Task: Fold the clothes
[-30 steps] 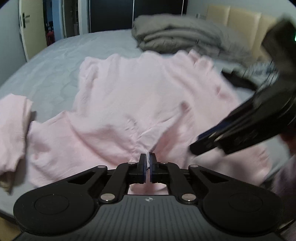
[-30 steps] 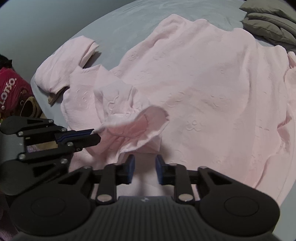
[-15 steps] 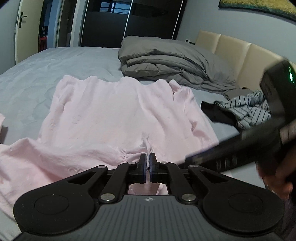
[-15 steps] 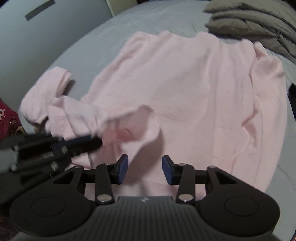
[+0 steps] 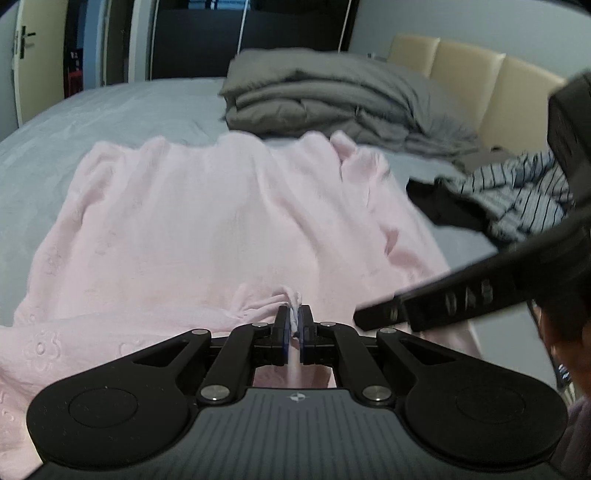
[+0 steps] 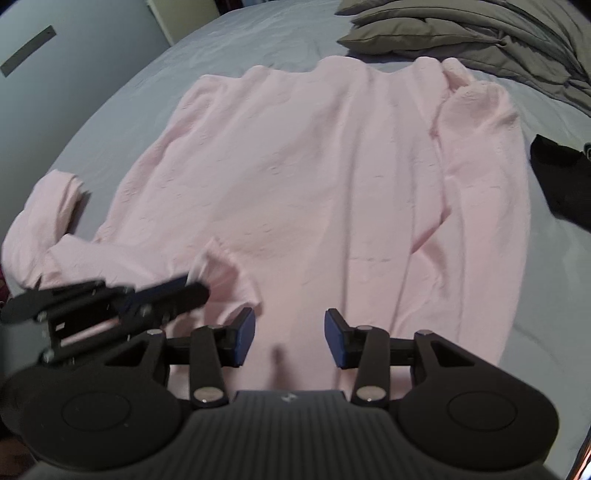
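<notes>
A: Grey bed [image 6: 258, 33]: location of garment?
B: Pink sweater [image 6: 314, 166] lies spread flat, centred on it.
A: Jaw status?
B: Left gripper [image 5: 294, 323]: jaws clamped on the sleeve cuff [image 6: 225, 266]. Right gripper [image 6: 290, 336]: jaws wide, empty, above the sweater

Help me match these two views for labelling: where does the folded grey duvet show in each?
Left wrist view: the grey duvet sits top centre, beyond the far edge of the pink sweater.
Right wrist view: the duvet fills the top right corner.
Shared landmark: the sweater, spread flat on the bed in both.
</notes>
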